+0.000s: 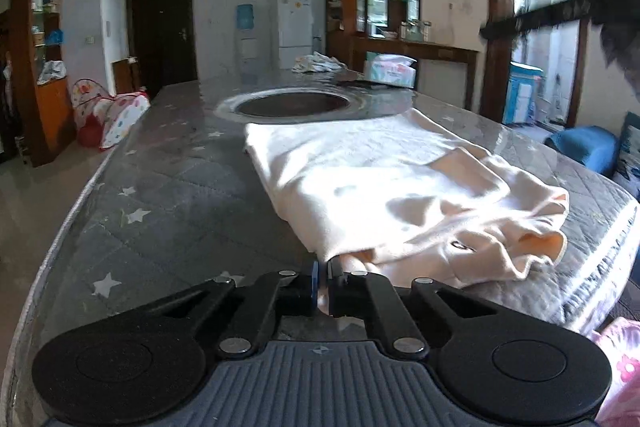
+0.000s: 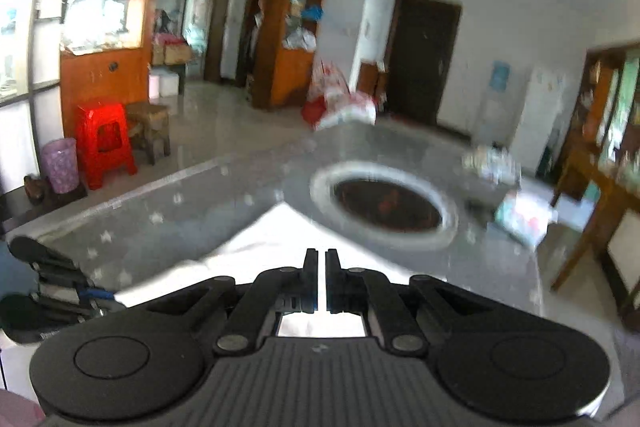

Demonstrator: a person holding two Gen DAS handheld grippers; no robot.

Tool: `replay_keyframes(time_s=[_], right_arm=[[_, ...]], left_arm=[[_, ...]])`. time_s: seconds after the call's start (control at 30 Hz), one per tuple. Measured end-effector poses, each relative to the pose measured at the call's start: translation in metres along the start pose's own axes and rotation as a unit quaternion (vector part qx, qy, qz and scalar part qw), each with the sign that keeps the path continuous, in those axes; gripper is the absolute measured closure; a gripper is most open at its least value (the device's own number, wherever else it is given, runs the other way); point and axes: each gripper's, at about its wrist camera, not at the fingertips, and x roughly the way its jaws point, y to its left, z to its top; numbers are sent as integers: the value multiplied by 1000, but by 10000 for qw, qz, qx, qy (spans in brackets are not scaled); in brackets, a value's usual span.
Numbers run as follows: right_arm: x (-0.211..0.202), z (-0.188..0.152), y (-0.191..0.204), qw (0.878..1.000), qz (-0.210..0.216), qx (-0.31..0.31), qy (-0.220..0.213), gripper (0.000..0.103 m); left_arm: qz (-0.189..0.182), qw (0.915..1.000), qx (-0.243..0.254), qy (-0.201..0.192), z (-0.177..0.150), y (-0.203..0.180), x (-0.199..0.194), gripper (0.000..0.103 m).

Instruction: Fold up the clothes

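- The right wrist view is smeared: the far tabletop (image 2: 400, 155) and shelves (image 2: 608, 115) lose detail.
- The cream garment (image 1: 360, 187) hides its near hem behind the left gripper (image 1: 322, 277).
- A dark object (image 1: 616, 27) is cut off at the upper right.

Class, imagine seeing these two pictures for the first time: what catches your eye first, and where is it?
A sunlit cream garment lies half-folded on the star-patterned table cover, just ahead of the left gripper. Beyond it sits a dark round inset in the tabletop. A red stool stands on the floor.
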Motion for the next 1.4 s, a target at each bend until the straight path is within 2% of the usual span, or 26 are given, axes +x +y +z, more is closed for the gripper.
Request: replay_keyframes(time_s=[0.17, 0.3, 0.47, 0.5, 0.53, 0.77, 0.93, 0.97, 1.0, 1.1, 1.17, 1.4], right_arm=[[30, -41, -13, 9956, 257, 643, 633, 93], [54, -67, -18, 9882, 426, 1099, 982, 81], [71, -83, -14, 9832, 493, 1265, 1219, 81], [71, -84, -13, 9839, 468, 1225, 1213, 84], [69, -82, -12, 9850, 460, 1177, 1173, 97], [30, -43, -4, 9957, 332, 703, 497, 99], [-3, -17, -2, 9992, 118, 359, 130, 99], [-4, -19, -4, 9992, 70, 376, 152, 99], [-3, -22, -5, 9990, 30, 408, 198, 99], [11, -43, -12, 9961, -51, 710, 526, 98], [22, -57, -16, 9932, -85, 879, 759, 94], [27, -71, -25, 9923, 18, 948, 794, 86]], left_arm=[[92, 9999, 60, 84, -2, -1, 2, 89], [139, 9998, 37, 113, -2, -2, 3, 70], [161, 9998, 40, 126, -4, -3, 4, 70], [166, 9998, 46, 121, -4, -3, 4, 70], [171, 9998, 58, 116, -4, -4, 4, 70], [212, 9994, 276, 71, -5, -7, 4, 72], [193, 9990, 401, 44, -6, -9, 3, 80], [184, 9989, 420, 41, -6, -10, 3, 81], [186, 9989, 438, 41, -6, -10, 3, 86], [166, 9987, 479, 62, -6, -10, 3, 87], [111, 9986, 497, 113, -5, -8, 3, 87], [-185, 9978, 569, 271, 11, 9, -7, 84]])
